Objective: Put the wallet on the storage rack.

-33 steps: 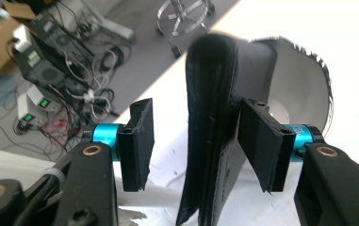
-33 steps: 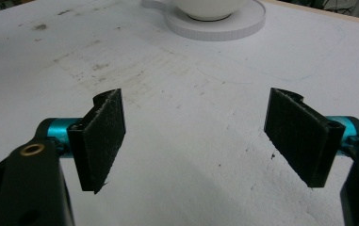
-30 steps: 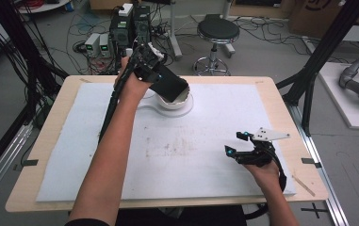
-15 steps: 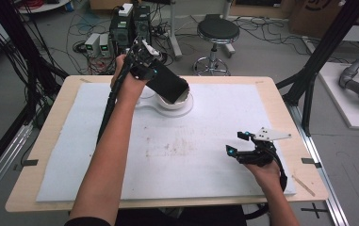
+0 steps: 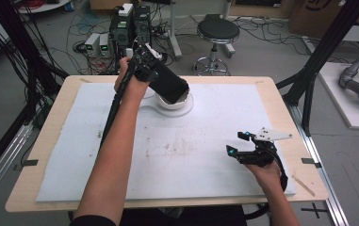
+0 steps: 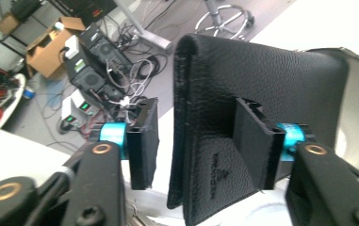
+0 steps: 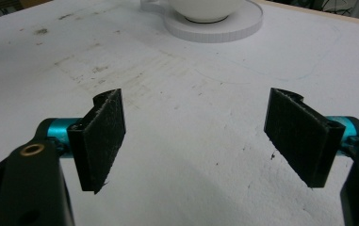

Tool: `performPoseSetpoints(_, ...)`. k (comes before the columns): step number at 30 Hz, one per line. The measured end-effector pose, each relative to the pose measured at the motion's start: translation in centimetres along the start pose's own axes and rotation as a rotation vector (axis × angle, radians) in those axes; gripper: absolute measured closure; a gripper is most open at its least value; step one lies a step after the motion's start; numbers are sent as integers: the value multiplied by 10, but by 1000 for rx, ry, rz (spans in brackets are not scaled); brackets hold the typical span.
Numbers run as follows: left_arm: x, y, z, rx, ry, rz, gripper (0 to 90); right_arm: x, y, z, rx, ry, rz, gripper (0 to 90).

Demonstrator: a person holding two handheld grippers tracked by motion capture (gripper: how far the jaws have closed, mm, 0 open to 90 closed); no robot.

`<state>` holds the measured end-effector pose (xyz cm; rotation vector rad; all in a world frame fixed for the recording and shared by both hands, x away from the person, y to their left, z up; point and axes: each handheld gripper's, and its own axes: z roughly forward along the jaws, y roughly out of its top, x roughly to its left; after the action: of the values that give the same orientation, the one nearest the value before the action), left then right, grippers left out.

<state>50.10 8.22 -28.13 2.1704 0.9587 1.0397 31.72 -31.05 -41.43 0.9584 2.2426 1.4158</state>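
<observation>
- A black leather wallet (image 5: 168, 84) hangs tilted above the far middle of the table, its lower end over a white bowl (image 5: 172, 102); whether it touches the bowl's rim cannot be told from the high view.
- In the left gripper view the wallet (image 6: 243, 113) stands folded, its rounded spine on one side, a small embossed mark on the grained cover.
- The left gripper (image 5: 144, 63) has the wallet between its 2 jaws; in its own view (image 6: 205, 141) 1 pad lies against the cover, while a gap shows between the other pad and the wallet's spine edge.
- So I cannot tell whether the jaws truly clamp it; they stand about half closed and have just narrowed a little.
- The bowl sits on a round white base (image 5: 185, 109) with a short tab toward the left, resting on the white mat (image 5: 205, 141) that covers the wooden table (image 5: 50, 141).
- The right gripper (image 5: 240, 143) rests low over the mat near the table's right front corner, well apart from the wallet.
- In the right gripper view its 2 jaws (image 7: 193, 134) stand wide apart with nothing between them, and the stained mat, bowl (image 7: 205, 8) and base (image 7: 224, 27) lie ahead.
- Beyond the table stand a black stool (image 5: 217, 30) and a rack of electronics (image 5: 130, 28) among cables on the floor.
</observation>
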Motion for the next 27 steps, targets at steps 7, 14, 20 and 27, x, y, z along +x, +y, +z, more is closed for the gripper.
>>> performPoseSetpoints(7,5,-8,-12,-53,-60,-59,419,0,0,-1,-2,-2,3,216)
performPoseSetpoints(14,9,-11,-21,-88,-94,-84,378,1,0,0,2,-4,2,212)
performPoseSetpoints(20,9,-12,-27,-107,-118,-94,363,2,0,-1,-3,-4,7,213)
performPoseSetpoints(27,12,-15,-37,-146,-163,-121,332,1,1,0,-6,-5,0,213)
